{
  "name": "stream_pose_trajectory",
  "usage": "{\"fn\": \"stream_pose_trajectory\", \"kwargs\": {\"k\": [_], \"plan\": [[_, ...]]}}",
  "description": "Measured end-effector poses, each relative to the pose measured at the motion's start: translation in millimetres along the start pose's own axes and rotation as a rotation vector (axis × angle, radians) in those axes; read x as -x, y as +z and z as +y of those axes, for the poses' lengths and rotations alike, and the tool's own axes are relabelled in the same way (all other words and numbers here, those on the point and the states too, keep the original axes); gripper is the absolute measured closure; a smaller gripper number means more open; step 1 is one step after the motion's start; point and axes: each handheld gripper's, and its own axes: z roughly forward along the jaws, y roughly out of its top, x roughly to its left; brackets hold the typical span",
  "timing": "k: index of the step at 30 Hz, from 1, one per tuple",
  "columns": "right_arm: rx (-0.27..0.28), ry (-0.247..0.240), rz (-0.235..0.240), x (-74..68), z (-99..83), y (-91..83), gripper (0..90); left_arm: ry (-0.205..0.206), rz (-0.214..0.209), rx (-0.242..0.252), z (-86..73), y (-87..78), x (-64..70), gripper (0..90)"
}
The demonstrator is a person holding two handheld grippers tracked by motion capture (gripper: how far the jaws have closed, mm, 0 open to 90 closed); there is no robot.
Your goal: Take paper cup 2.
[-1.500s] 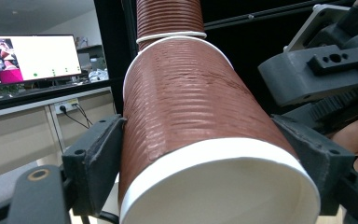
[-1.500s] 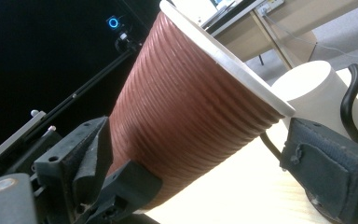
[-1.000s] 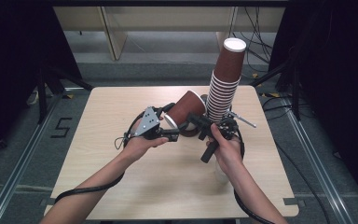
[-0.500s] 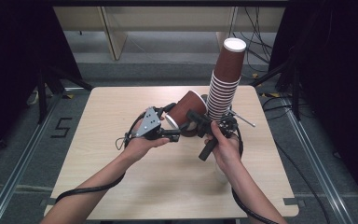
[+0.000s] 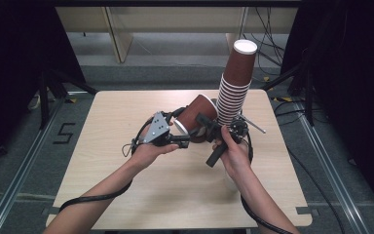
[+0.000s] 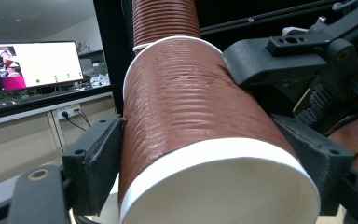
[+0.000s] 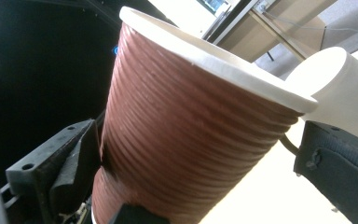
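Two grippers, left (image 5: 184, 141) and right (image 5: 209, 127), clamp one brown cup (image 5: 196, 117)

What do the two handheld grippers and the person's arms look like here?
Both are black, blocky handheld tools. The left gripper carries a grey three-cornered plate on top, dotted with small holes, and a black cable trails back along the forearm. The right gripper has a black stick-like handle, an exposed toothed rack and its own black cable. Jaw pads are dark grey. Forearms are bare, with no sleeves.

Tilted cup (image 5: 196, 117) left of cup stack (image 5: 233, 87), seemingly touching.
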Motion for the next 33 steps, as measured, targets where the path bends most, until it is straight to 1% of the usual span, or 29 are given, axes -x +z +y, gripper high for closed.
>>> {"fn": "stream_pose_trajectory", "kwargs": {"k": [4,5,7,8,9,12,13,14,15,17,18,19,21,22,23,24,25,26,27,28,30,31,32,33], "plan": [[0.002,0.013,0.001,-1.3,0.0,1.7,0.5,0.008,-0.009,-0.002,-0.3,1.9,2.8,19.7],[-0.001,0.016,-0.019,-2.1,0.0,1.7,0.5,0.008,-0.011,-0.002,-0.2,2.3,3.5,19.7],[0.003,0.014,-0.018,-1.9,0.7,2.7,0.5,0.01,-0.016,0.0,0.0,2.8,4.8,19.6],[0.006,0.018,-0.017,-2.0,1.1,3.0,0.5,0.012,-0.018,-0.002,0.2,2.8,5.3,19.6],[0.014,0.024,0.011,-0.8,1.6,4.0,0.6,0.013,-0.019,-0.002,0.3,2.9,5.7,19.6],[0.021,0.02,0.011,-0.3,2.6,4.9,0.6,0.008,-0.022,0.0,0.4,3.6,6.8,19.6],[0.023,0.021,-0.015,-0.9,3.2,5.0,0.6,0.006,-0.024,0.0,0.4,3.7,7.1,19.6],[0.033,0.024,-0.011,-0.6,3.2,5.7,0.5,0.009,-0.025,-0.001,0.5,3.9,7.4,19.6],[0.037,0.03,0.008,0.3,3.7,5.8,0.5,0.01,-0.027,-0.001,0.5,4.2,7.9,19.6],[0.043,0.036,0.006,1.1,4.2,6.2,0.9,0.011,-0.03,-0.003,0.4,4.3,8.6,19.6],[0.039,0.033,-0.012,0.6,4.3,5.7,1.3,0.011,-0.032,-0.003,0.2,4.3,8.9,19.6],[0.038,0.033,-0.016,0.3,4.1,5.6,1.9,0.012,-0.032,-0.006,-0.1,4.3,8.9,19.6],[0.039,0.026,-0.016,0.5,4.0,5.5,2.7,0.015,-0.034,-0.011,-0.4,4.1,8.3,19.4],[0.041,0.03,-0.01,0.4,4.0,6.1,4.8,0.012,-0.036,-0.014,-0.8,4.2,8.1,19.3],[0.037,0.026,0.014,0.9,3.7,6.1,5.0,0.011,-0.036,-0.016,-1.0,4.3,8.0,19.2],[0.035,0.025,0.004,-0.2,3.5,5.9,5.5,0.013,-0.039,-0.019,-1.2,4.2,7.7,19.0],[0.028,0.017,0.006,-0.1,3.6,5.5,6.5,0.018,-0.038,-0.025,-1.3,4.2,7.4,18.9],[0.018,0.019,-0.017,-1.0,3.6,5.2,8.1,0.018,-0.038,-0.03,-1.5,4.2,7.3,18.8],[0.024,0.011,0.0,-0.8,2.9,5.8,8.5,0.016,-0.038,-0.031,-1.9,4.3,7.3,18.6],[0.018,0.01,-0.008,-2.5,2.8,5.1,8.9,0.018,-0.038,-0.032,-2.0,4.2,7.2,18.5],[0.017,0.003,0.001,-1.6,2.8,5.4,9.4,0.024,-0.038,-0.039,-1.8,4.0,7.4,18.3],[0.018,0.001,-0.013,-2.1,2.8,5.4,9.7,0.028,-0.037,-0.04,-1.6,3.9,7.3,18.2],[0.016,-0.003,-0.014,-3.0,2.8,4.9,10.0,0.03,-0.037,-0.041,-1.6,3.8,7.4,18.1],[0.018,-0.006,-0.001,-2.7,2.8,5.2,10.4,0.033,-0.038,-0.043,-1.6,3.6,7.3,18.0]]}}
